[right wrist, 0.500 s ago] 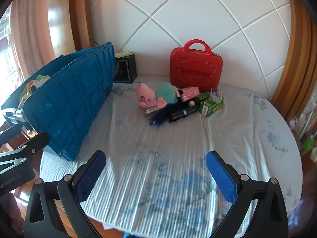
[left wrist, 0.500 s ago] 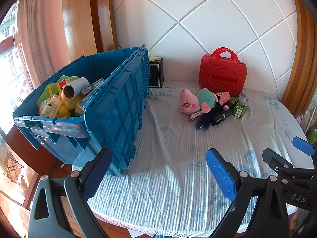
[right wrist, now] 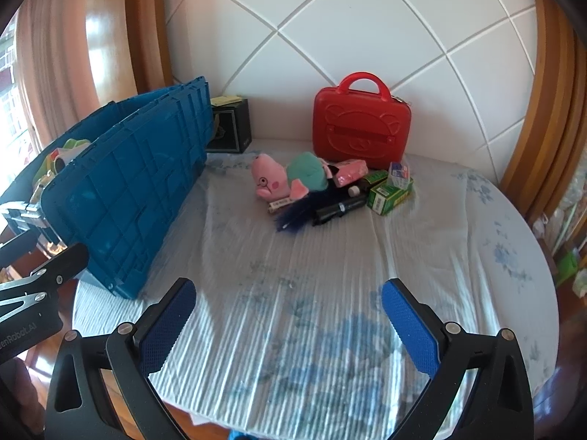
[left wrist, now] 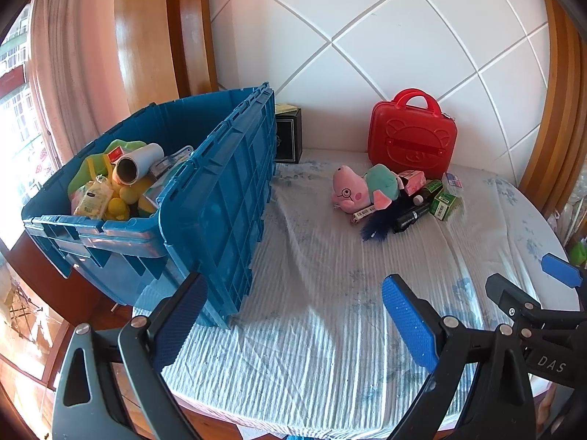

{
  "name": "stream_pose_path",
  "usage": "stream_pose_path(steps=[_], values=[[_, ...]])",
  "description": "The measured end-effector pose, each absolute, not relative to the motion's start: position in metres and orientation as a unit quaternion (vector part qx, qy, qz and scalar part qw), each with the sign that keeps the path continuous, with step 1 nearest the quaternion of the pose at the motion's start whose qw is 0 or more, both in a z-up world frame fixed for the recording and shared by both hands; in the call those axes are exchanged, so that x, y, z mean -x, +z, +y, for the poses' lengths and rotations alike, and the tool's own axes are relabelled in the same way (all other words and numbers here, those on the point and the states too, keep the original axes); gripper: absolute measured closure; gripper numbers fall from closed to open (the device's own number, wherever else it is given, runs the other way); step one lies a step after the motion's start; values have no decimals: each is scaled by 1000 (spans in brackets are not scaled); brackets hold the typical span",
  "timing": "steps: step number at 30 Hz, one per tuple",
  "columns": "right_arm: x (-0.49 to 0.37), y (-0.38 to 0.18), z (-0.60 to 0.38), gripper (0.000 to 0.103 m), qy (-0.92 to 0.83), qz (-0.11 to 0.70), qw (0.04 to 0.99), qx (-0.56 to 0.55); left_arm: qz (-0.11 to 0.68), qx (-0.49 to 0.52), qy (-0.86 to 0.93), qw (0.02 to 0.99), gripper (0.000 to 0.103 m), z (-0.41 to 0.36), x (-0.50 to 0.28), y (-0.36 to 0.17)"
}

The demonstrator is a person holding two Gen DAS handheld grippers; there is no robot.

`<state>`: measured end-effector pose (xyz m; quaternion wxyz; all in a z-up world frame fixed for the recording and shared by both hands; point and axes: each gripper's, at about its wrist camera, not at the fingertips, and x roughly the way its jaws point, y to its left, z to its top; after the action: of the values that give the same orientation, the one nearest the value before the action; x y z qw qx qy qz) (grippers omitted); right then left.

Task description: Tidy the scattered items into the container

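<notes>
Two grippers, left gripper (left wrist: 290, 324) and right gripper (right wrist: 288, 324), hang near-side with jaws spread wide, nothing between them. Little has changed since half a second ago; no pickup begun. Scattered pile, pig plush (right wrist: 290, 179) included, lies far centre, well right of the blue crate (left wrist: 216, 198), already part-filled. Legible: "DAS" on the gripper body.

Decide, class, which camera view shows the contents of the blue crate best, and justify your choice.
The left wrist view. It looks down over the rim into the blue crate, so the white roll and yellow toys inside show clearly. The right wrist view meets the crate's outer side wall, with only a sliver of contents visible above the rim at far left.
</notes>
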<state>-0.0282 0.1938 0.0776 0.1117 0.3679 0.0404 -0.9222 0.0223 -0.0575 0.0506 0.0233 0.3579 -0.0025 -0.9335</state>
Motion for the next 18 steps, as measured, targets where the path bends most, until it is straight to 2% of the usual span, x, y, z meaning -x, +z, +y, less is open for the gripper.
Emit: stream_pose_path(steps=[18], values=[[26, 79, 196, 0, -925, 38, 92, -367, -5, -359, -933, 4, 6, -48, -22, 35]])
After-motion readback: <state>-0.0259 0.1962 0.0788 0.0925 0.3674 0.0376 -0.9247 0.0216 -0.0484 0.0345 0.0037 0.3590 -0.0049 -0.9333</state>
